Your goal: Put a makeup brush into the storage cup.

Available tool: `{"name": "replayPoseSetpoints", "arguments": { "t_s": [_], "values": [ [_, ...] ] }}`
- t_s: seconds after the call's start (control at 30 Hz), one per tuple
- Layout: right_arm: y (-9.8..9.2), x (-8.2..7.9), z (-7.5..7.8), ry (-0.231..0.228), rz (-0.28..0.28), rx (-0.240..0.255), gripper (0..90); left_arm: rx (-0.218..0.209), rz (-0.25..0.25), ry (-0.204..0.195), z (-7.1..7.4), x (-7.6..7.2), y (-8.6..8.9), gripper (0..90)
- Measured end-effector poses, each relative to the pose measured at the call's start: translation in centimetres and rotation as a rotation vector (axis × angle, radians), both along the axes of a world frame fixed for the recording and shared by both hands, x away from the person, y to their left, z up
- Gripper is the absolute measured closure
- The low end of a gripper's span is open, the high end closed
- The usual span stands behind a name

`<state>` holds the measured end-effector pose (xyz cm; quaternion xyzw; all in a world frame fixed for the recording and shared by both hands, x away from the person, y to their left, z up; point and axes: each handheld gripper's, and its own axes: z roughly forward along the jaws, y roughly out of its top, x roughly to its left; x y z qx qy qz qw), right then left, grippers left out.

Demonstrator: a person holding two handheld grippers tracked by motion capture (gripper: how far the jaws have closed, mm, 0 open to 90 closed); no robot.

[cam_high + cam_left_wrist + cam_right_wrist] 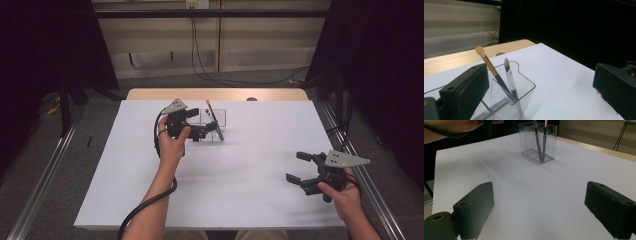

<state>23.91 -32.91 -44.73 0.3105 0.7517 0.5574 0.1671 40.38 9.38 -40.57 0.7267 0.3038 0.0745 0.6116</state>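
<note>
High view: the left gripper, jaws spread with nothing between them, hangs right at the clear holder near the table's far edge, where two brushes lean inside, while the right gripper, jaws also apart and empty, sits well away from the holder.

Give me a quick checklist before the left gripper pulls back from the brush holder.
1. Left gripper jaws open, nothing between them: ok.
2. Yellow-handled brush standing in the clear holder: ok.
3. Silver-handled brush in the same compartment: ok.
4. Holder upright on the white table: ok.
5. Right gripper open, well apart from the holder: ok.
6. Jaws touching the holder wall: cannot tell.
</note>
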Motion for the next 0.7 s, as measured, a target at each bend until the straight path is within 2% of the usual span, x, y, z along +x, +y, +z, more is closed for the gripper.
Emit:
{"name": "replayPoseSetpoints", "arguments": {
  "t_s": [0.7],
  "values": [
    [0.3,0.0,0.0,-0.002,0.005,-0.001,8.7,-0.011,-0.045,-0.034,0.0,-1.7,1.8,0.9]
  ]
}}
